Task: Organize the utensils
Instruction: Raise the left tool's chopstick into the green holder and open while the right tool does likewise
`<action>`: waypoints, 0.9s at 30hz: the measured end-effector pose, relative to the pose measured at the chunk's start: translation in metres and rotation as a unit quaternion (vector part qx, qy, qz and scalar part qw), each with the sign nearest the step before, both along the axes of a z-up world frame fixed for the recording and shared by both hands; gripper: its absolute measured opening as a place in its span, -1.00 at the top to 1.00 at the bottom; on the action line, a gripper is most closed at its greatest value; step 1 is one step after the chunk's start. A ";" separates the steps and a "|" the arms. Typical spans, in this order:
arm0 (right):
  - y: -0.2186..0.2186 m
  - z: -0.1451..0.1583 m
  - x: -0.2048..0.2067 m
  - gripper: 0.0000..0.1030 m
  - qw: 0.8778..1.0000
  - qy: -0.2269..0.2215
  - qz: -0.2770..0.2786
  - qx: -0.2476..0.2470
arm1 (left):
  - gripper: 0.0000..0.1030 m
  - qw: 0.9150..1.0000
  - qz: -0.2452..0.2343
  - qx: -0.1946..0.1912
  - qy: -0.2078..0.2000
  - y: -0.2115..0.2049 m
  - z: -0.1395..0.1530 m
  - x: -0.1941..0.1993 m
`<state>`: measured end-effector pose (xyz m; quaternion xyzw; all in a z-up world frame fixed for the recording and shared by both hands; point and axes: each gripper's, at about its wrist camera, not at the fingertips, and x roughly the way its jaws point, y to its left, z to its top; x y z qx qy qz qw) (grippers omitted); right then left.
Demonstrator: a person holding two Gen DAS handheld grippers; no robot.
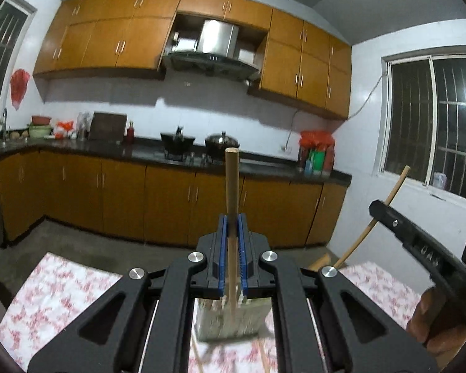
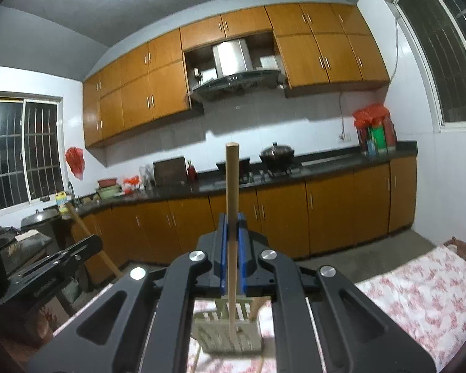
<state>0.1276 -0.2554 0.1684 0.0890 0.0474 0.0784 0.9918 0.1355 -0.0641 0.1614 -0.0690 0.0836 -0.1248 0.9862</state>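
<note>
My left gripper (image 1: 232,227) is shut on a wooden chopstick (image 1: 232,183) that stands upright between the blue pads, its lower end over a pale slotted utensil holder (image 1: 233,323) on the floral tablecloth (image 1: 62,292). My right gripper (image 2: 232,227) is shut on a second wooden chopstick (image 2: 232,186), also upright, its tip reaching down into the same holder (image 2: 230,332). The right gripper (image 1: 419,239) with its chopstick shows at the right of the left wrist view; the left gripper (image 2: 49,267) shows at the left of the right wrist view.
More chopsticks (image 1: 264,357) lie on the cloth beside the holder. Beyond the table are a concrete floor, orange cabinets (image 1: 171,205), a dark counter with pots (image 1: 222,141) and barred windows (image 1: 431,124).
</note>
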 end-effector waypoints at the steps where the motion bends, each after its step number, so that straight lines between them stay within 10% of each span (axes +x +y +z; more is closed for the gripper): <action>1: 0.001 0.003 0.004 0.84 1.000 -0.008 -0.001 0.001 | 0.86 1.000 0.002 -0.001 -0.005 -0.001 0.002 0.003; 10: 0.011 -0.003 0.047 0.84 1.000 -0.029 -0.010 -0.008 | 0.86 0.999 0.032 -0.005 -0.044 -0.011 0.001 0.035; 27: 0.024 -0.042 0.076 0.63 0.999 0.018 0.001 -0.031 | 0.83 0.999 0.021 -0.025 0.015 -0.002 -0.038 0.062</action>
